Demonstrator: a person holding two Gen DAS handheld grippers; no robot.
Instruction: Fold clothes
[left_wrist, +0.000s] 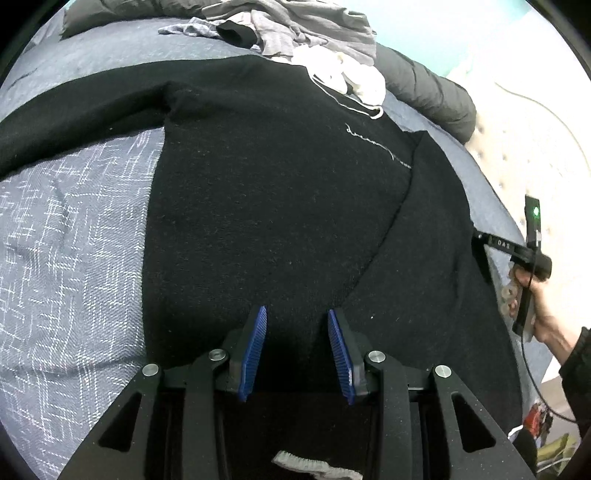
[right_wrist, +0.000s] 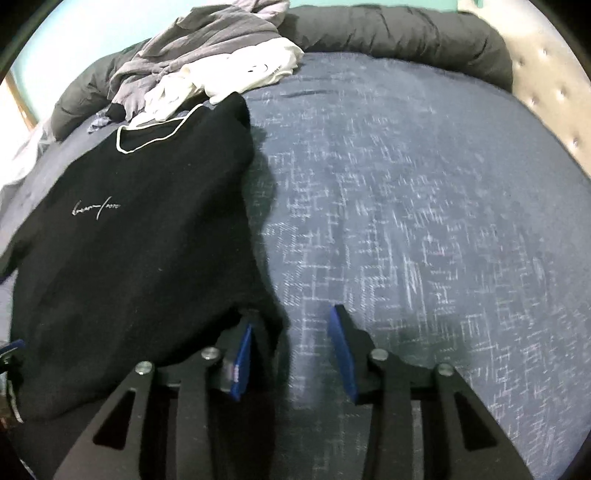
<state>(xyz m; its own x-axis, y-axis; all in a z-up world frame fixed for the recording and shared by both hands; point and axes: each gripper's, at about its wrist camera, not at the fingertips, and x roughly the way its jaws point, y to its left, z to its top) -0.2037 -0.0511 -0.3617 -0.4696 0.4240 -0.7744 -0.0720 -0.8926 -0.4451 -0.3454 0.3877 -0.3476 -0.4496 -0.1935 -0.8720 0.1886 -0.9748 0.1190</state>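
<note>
Black sweater (right_wrist: 140, 229) bears illegible white script (right_wrist: 96, 209).

A black sweater (right_wrist: 140, 236) lay spread on a blue patterned bedspread (right_wrist: 424, 221). On its chest was a thin line of pale handwritten script with a long slash through the middle; the letters were too small and loose to read in either view. In the left wrist view, the right gripper (left_wrist: 484, 254) at the sweater's edge carried the white letters "DAS" on its black bar. A white garment (right_wrist: 255, 70) in the clothes pile (right_wrist: 207, 48) behind the sweater showed a small dark smiley mark and a tiny, unreadable label.
</note>
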